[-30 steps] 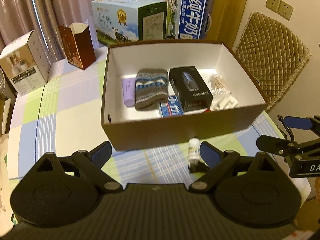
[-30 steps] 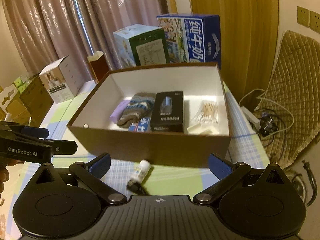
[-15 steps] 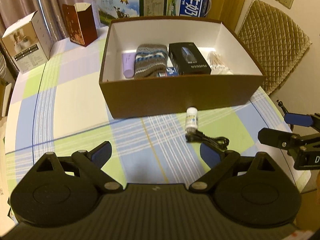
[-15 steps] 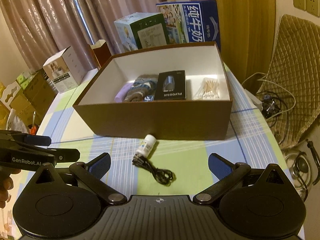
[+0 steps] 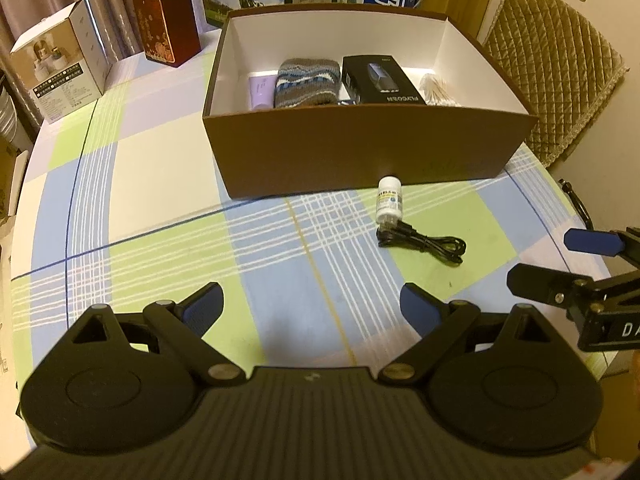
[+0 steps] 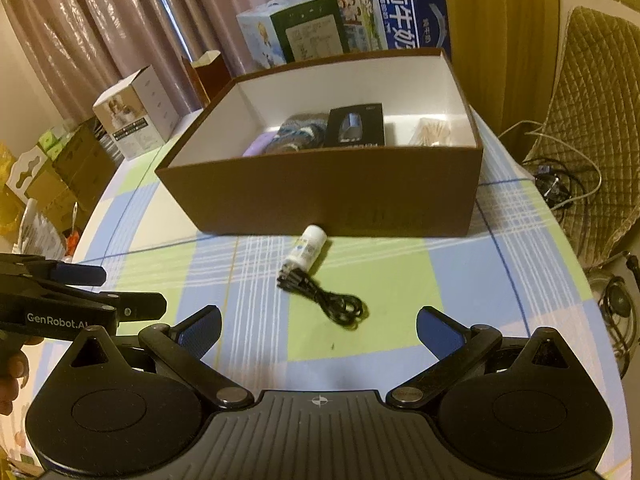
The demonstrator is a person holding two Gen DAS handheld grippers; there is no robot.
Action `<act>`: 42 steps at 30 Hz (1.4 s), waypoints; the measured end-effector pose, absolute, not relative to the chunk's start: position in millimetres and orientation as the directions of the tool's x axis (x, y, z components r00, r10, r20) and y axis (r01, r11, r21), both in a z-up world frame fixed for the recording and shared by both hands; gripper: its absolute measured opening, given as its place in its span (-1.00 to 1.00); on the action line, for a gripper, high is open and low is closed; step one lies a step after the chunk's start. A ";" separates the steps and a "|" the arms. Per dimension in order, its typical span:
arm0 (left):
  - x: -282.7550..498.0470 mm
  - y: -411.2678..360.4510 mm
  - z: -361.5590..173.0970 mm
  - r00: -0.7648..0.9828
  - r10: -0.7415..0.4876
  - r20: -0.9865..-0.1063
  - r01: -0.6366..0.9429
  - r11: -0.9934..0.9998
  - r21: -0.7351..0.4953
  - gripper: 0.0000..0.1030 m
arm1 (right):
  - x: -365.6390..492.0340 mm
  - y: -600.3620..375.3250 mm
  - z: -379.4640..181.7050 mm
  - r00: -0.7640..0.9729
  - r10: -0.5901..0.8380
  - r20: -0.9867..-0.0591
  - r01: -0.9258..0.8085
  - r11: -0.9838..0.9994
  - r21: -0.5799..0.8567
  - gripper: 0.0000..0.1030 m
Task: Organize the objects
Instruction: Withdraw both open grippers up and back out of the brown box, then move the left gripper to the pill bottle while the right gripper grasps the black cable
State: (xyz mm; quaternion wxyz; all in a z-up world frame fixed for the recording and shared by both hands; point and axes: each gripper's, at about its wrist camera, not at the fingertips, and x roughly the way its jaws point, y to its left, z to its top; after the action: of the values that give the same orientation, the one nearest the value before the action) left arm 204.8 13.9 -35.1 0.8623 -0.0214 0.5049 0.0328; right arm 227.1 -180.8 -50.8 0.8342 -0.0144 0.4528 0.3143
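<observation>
Looking through the left wrist, I see my left gripper [image 5: 312,306] spread wide and empty above the checked tablecloth [image 5: 160,248]. A white bottle [image 5: 388,199] lies just before the brown box [image 5: 360,152], touching a coiled black cable [image 5: 424,240]. Through the right wrist, my right gripper [image 6: 319,326] is spread too, holding nothing, with the cable [image 6: 324,294] and bottle [image 6: 307,248] ahead, outside the box [image 6: 328,192].

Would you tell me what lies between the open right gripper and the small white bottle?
In the right wrist view, a coiled black cable lies between the right gripper and the white bottle.
</observation>
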 end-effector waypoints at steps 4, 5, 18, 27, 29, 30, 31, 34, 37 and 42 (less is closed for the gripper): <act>202.3 15.1 -40.3 0.477 0.037 -0.878 -0.084 0.996 -0.004 0.81 | 224.4 -181.1 -57.2 0.381 0.506 -0.774 -0.532 0.804 0.264 0.96; 201.8 15.4 -41.7 0.473 0.036 -0.880 -0.084 0.996 -0.005 0.81 | 224.0 -181.3 -59.0 0.378 0.504 -0.777 -0.530 0.806 0.265 0.96; 201.9 25.1 -65.5 0.441 0.027 -0.897 -0.105 0.994 -0.021 0.81 | 225.9 -170.4 -89.3 0.361 0.475 -0.802 -0.566 0.796 0.216 0.92; 210.0 43.9 -83.4 0.441 0.064 -0.895 -0.149 0.989 -0.003 0.81 | 244.9 -147.0 -105.4 0.361 0.481 -0.799 -0.639 0.752 0.164 0.36; 212.8 47.3 -86.9 0.441 0.067 -0.895 -0.153 0.988 -0.001 0.81 | 249.6 -140.1 -107.6 0.357 0.488 -0.796 -0.660 0.735 0.154 0.29; 214.1 49.0 -88.3 0.441 0.068 -0.895 -0.156 0.988 -0.002 0.81 | 251.9 -136.5 -109.0 0.357 0.490 -0.796 -0.670 0.728 0.148 0.24; 215.5 50.2 -89.6 0.442 0.069 -0.895 -0.159 0.987 -0.002 0.81 | 253.7 -133.9 -110.5 0.354 0.492 -0.795 -0.678 0.720 0.144 0.20; 220.6 54.1 -94.0 0.437 0.071 -0.897 -0.166 0.986 -0.002 0.81 | 259.7 -125.3 -117.3 0.344 0.495 -0.798 -0.701 0.701 0.132 0.08; 225.1 56.6 -97.9 0.435 0.068 -0.898 -0.168 0.986 -0.007 0.81 | 265.5 -116.7 -125.3 0.335 0.492 -0.803 -0.723 0.681 0.115 0.00; 232.5 58.9 -104.4 0.427 0.062 -0.902 -0.165 0.986 -0.010 0.81 | 272.3 -106.5 -138.8 0.338 0.463 -0.819 -0.742 0.666 0.070 -0.07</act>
State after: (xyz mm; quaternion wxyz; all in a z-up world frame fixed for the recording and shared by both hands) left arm 232.5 58.9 -104.4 0.8434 -0.0484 0.5308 0.0673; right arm 272.3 -106.5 -138.8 0.8020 -0.1602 0.4357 0.3758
